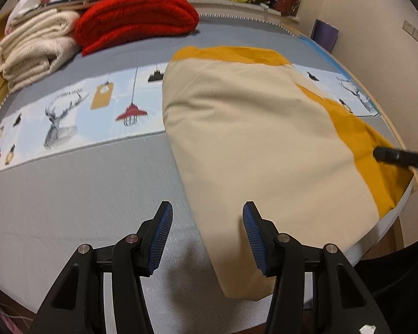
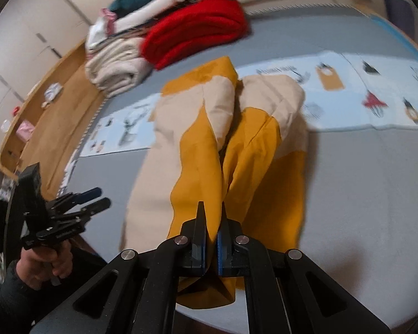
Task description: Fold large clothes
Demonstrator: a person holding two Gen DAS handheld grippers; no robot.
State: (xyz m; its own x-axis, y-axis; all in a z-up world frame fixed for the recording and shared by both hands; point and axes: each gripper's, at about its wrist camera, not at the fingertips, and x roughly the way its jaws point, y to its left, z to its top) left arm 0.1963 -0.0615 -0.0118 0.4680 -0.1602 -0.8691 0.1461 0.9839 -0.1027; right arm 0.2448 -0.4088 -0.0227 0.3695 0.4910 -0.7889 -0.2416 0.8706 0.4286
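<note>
One gripper (image 2: 212,214) pinching garment (image 2: 197,167)

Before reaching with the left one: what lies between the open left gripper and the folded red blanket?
In the left wrist view, only bedsheet: plain grey, then its printed deer-and-lamp band, between left gripper and red blanket. The cream-and-mustard garment lies to the right.
</note>
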